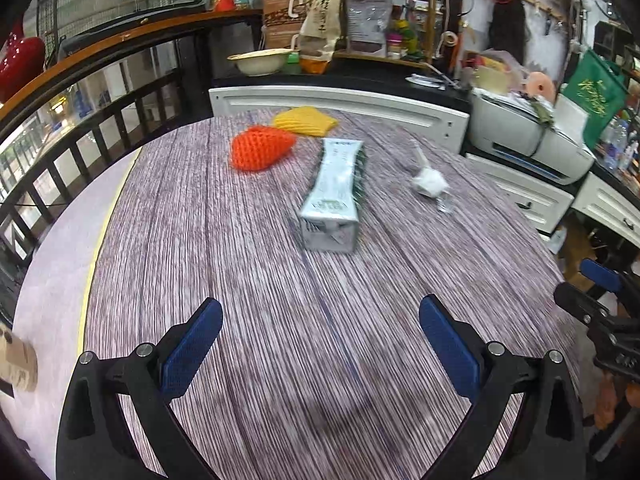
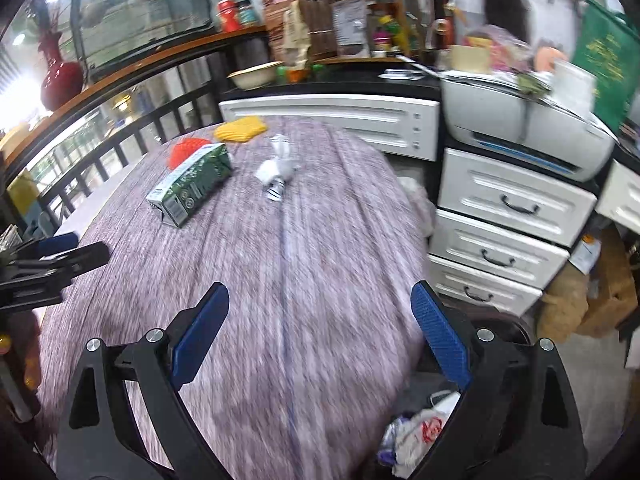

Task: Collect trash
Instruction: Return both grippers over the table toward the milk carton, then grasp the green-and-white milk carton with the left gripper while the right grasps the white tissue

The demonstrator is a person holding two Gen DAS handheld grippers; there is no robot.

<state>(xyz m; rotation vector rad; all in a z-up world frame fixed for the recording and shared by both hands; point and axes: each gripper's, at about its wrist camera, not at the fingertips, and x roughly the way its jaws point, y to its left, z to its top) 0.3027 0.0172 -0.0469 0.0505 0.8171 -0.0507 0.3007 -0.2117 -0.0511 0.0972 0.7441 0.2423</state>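
A green and white carton (image 1: 334, 196) lies on its side mid-table; it also shows in the right wrist view (image 2: 190, 190). Behind it lie an orange foam net (image 1: 260, 148) (image 2: 184, 150) and a yellow foam net (image 1: 306, 120) (image 2: 240, 129). A crumpled white wrapper (image 1: 430, 184) (image 2: 276, 172) lies right of the carton. My left gripper (image 1: 320, 344) is open and empty above the near table. My right gripper (image 2: 320, 332) is open and empty over the table's right edge. Below it a bin with bagged trash (image 2: 416, 436) shows.
The round table (image 1: 240, 280) has a purple striped cloth. White drawers (image 2: 504, 232) and a printer (image 2: 520, 128) stand to the right. A dark railing (image 1: 80, 140) runs along the left. Cluttered shelves (image 1: 372, 12) stand behind.
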